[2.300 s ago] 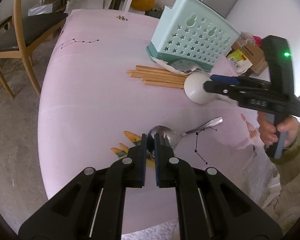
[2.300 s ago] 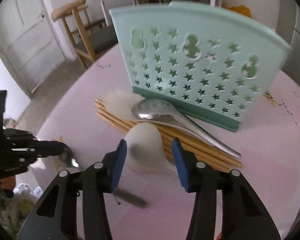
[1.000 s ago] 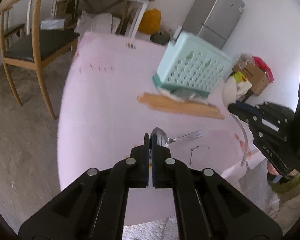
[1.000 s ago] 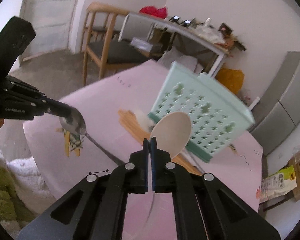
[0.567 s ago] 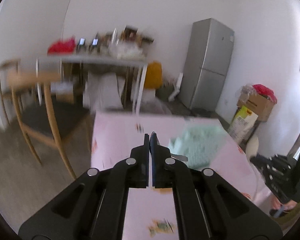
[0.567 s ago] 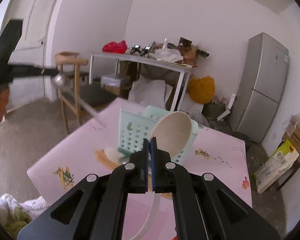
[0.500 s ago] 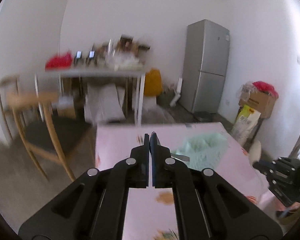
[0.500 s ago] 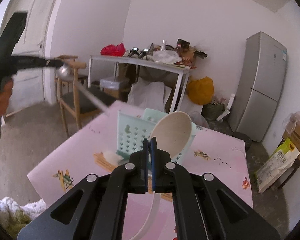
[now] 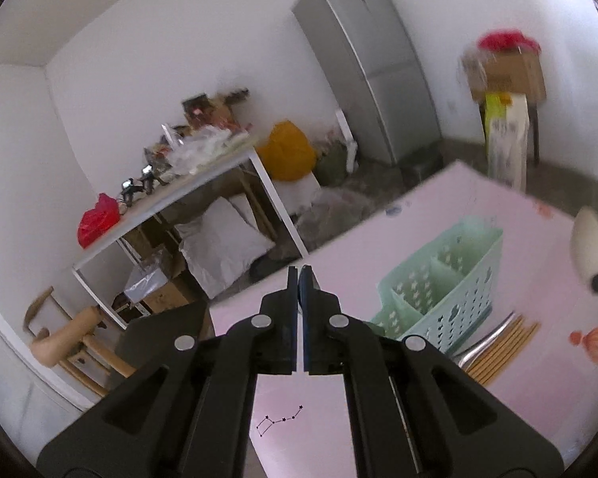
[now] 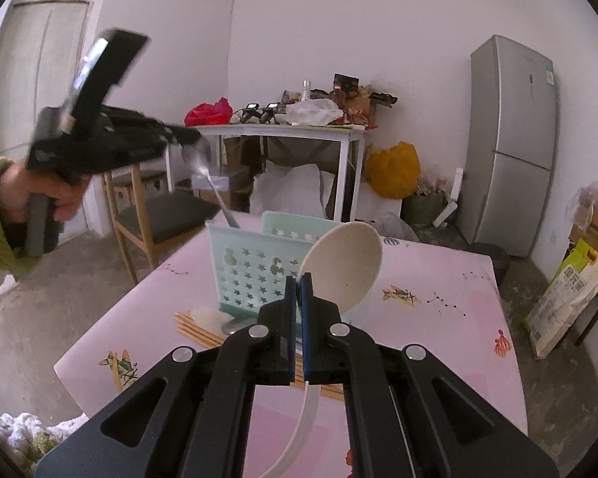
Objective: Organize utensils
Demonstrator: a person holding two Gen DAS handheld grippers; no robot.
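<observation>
The blurred black left gripper [image 10: 187, 137] smears its shiny metal spoon [image 10: 203, 167]; the spoon's handle tip drops behind the pale green star-pierced plastic basket [image 10: 255, 267].

The caddy's [image 10: 259, 275] open top is unobstructed; chopsticks [image 10: 193, 328] crowd its base.

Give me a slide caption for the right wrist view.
Right gripper clamps a white plastic spoon above the mint star-punched caddy.

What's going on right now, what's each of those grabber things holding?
Left gripper shut on metal spoon, raised above green caddy. Right gripper shut on white spoon. Chopsticks beside caddy. Nothing blocking.
</observation>
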